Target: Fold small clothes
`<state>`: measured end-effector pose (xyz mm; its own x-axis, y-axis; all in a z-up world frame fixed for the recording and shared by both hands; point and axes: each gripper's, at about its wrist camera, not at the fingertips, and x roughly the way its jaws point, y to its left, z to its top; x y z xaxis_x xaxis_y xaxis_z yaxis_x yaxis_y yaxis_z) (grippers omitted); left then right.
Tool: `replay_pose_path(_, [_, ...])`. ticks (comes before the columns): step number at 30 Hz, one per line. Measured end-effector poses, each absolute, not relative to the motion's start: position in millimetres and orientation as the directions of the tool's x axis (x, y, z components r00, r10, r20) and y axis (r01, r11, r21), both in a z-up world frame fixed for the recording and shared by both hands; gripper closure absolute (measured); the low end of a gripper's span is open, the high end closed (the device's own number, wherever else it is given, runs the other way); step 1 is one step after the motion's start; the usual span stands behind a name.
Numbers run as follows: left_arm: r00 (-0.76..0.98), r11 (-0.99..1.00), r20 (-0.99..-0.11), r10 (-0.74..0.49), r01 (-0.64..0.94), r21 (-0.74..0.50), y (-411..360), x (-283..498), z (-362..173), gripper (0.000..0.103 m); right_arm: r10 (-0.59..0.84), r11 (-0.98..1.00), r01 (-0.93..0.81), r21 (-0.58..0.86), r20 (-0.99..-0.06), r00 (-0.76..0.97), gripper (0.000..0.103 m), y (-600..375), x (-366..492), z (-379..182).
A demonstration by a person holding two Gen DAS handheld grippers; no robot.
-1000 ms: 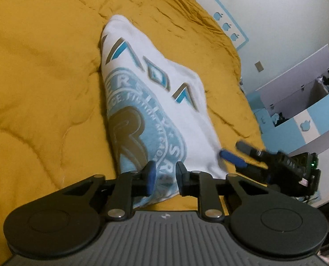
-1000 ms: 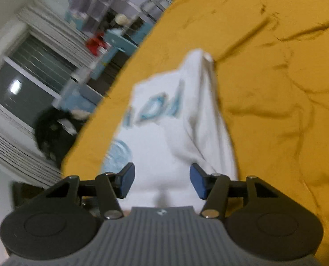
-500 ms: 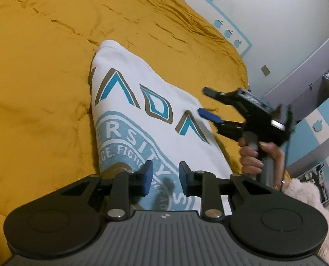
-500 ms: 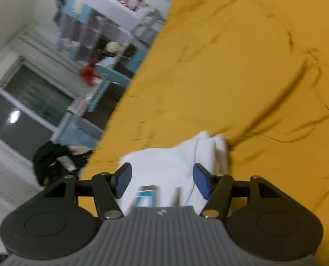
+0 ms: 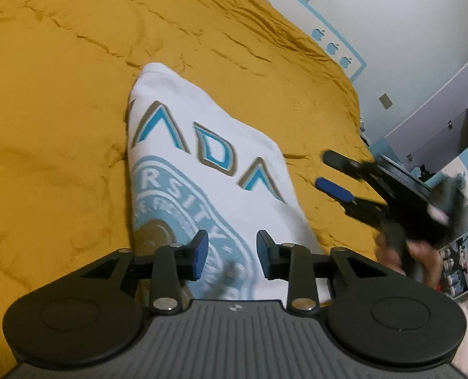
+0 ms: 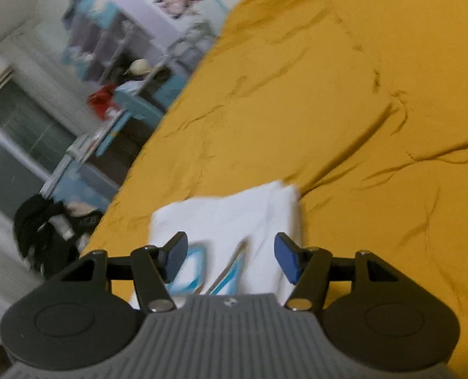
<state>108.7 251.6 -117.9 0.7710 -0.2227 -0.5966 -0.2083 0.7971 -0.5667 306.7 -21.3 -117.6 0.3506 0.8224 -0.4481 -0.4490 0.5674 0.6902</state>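
A folded white shirt (image 5: 202,158) with blue and tan lettering lies on a mustard-yellow bedspread (image 5: 60,94). My left gripper (image 5: 232,254) is open and empty, hovering just above the shirt's near end. My right gripper (image 5: 328,170) shows in the left wrist view to the right of the shirt, open and empty, held by a hand. In the right wrist view the right gripper (image 6: 230,257) is open above the shirt (image 6: 227,214), which lies folded below it, blurred by motion.
The bedspread (image 6: 360,110) is wrinkled and fills most of both views. Past the bed's edge stand a white wall with a blue trim (image 5: 344,50), shelves (image 6: 114,41), a window (image 6: 9,145) and dark clutter on the floor (image 6: 41,227).
My left gripper has opened wider and drawn back a little over the shirt. My right gripper has moved down and to the right, away from the shirt's edge, staying open.
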Motion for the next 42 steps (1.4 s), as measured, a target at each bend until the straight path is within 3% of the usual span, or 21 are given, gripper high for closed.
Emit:
replay_pose_path(4, [0.778, 0.815, -0.596, -0.199, -0.206, -0.541, 234, 96, -108, 0.059, 0.852, 0.524, -0.54, 0.659, -0.402, 0.336, 0.039, -37, 242, -105])
replay_pose_path(12, [0.747, 0.802, -0.636, -0.193, -0.253, -0.541, 219, 85, -133, 0.058, 0.775, 0.629, -0.484, 0.609, -0.545, 0.321, 0.039, -47, 218, -152])
replay_pose_path(15, [0.744, 0.787, -0.639, -0.195, -0.27, -0.555, 225, 85, -147, 0.057, 0.782, 0.619, -0.468, 0.63, -0.548, 0.296, 0.04, -49, 222, -166])
replay_pose_path(25, [0.756, 0.782, -0.628, -0.184, -0.274, -0.559, 222, 76, -136, 0.057, 0.704, 0.688, -0.551, 0.473, -0.621, 0.345, 0.035, -30, 202, -149])
replay_pose_path(28, [0.772, 0.827, -0.629, -0.093, -0.291, -0.48, 211, 62, -114, 0.048, 0.642, 0.74, -0.566, 0.364, -0.631, 0.434, 0.035, -29, 186, -116])
replay_pose_path(30, [0.773, 0.858, -0.634, 0.0, -0.326, -0.397, 201, 52, -98, 0.034, 0.571, 0.788, -0.558, 0.26, -0.647, 0.505, 0.033, -26, 171, -96])
replay_pose_path(32, [0.76, 0.874, -0.644, 0.089, -0.369, -0.315, 189, 42, -84, 0.027, 0.506, 0.82, -0.549, 0.161, -0.654, 0.563, 0.025, -23, 151, -79])
replay_pose_path(36, [0.727, 0.881, -0.665, 0.174, -0.416, -0.225, 173, 29, -69, 0.024, 0.472, 0.828, -0.555, 0.079, -0.634, 0.613, 0.023, -20, 112, -62])
replay_pose_path(42, [0.719, 0.88, -0.665, 0.203, -0.432, -0.198, 152, 11, -64, 0.024, 0.424, 0.852, -0.52, 0.052, -0.652, 0.629, 0.022, -25, 77, -47])
